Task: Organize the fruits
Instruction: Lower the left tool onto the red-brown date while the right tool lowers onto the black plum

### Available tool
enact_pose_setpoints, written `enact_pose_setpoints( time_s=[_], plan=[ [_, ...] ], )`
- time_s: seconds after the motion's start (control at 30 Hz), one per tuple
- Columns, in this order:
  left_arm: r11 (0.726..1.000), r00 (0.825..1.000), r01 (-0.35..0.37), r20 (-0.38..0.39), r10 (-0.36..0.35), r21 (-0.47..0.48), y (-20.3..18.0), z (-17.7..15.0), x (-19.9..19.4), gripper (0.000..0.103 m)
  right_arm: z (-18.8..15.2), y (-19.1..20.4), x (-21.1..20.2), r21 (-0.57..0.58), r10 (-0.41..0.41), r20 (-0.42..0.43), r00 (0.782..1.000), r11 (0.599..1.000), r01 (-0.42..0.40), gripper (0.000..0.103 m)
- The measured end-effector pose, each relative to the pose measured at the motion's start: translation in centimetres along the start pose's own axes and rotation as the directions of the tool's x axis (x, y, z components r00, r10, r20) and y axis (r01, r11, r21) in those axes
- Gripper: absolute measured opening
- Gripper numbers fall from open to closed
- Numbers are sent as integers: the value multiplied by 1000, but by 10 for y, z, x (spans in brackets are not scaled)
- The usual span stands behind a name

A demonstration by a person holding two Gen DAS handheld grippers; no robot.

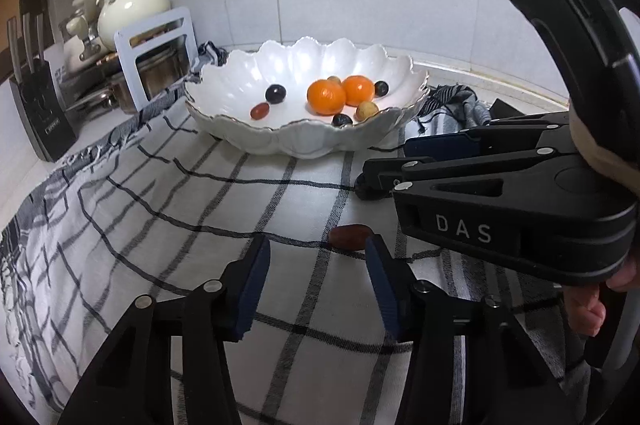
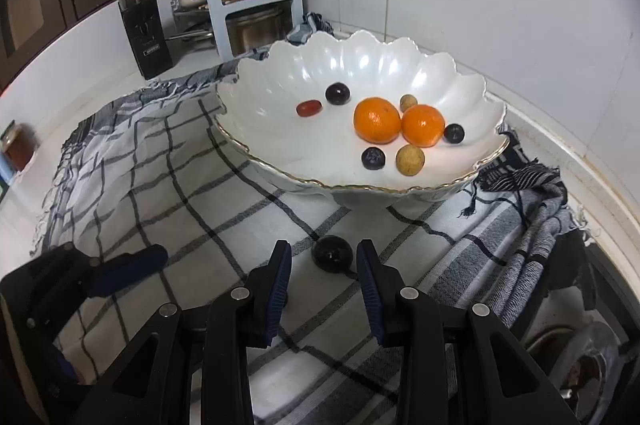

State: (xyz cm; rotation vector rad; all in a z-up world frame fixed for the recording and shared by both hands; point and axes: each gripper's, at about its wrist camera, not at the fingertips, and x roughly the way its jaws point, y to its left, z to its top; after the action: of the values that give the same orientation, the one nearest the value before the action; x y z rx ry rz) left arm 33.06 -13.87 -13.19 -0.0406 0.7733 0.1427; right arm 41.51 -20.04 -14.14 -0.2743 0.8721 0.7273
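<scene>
The left gripper (image 1: 316, 245) is standing partly open over the white cloth with black checks (image 1: 168, 201), nothing between its blue-padded fingers (image 1: 256, 277); the small reddish-brown oblong fruit (image 1: 350, 236), a date or jujube by the look of it, is lying on the cloth just past the right-hand fingertip, off-centre to the gap. To take it well, I judge the person should be sliding this gripper rightward until the fruit sits square between the pads, keeping the tips low on the cloth, then closing gently across the fruit's narrow width so it is not rolling away.

The right gripper (image 2: 323, 257) is standing narrowly open, holding nothing; the dark, glossy round fruit (image 2: 332, 252), plum-like, is resting on the cloth just beyond the tips and centred on the gap. The gap is looking barely wider than the fruit, so widening slightly before pushing forward seems wise, lest a fingertip nudges the fruit off.

Both loose fruits are lying on the cloth in front of the white scalloped porcelain bowl with a gold rim (image 2: 472, 93), near it but not touching. Inside the bowl are sitting two orange mandarins (image 2: 377, 120) side by side and touching, dark round fruits, two tan longan-like fruits and one red oblong fruit, all apart from the bowl's wall
</scene>
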Motion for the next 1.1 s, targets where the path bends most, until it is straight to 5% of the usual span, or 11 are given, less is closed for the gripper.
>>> enact_pose_setpoints(
  time_s=[0.43, 1.1],
  plan=[
    [1000, 999, 4, -47, -3, 15, -19, 1, 27, 45, 2, -10, 27, -4, 44, -72, 996, 999, -45, 35],
    [999, 995, 46, -90, -48, -15, -13, 5, 42, 27, 3, -8, 48, 51, 23, -159, 987, 999, -15, 30]
  ],
)
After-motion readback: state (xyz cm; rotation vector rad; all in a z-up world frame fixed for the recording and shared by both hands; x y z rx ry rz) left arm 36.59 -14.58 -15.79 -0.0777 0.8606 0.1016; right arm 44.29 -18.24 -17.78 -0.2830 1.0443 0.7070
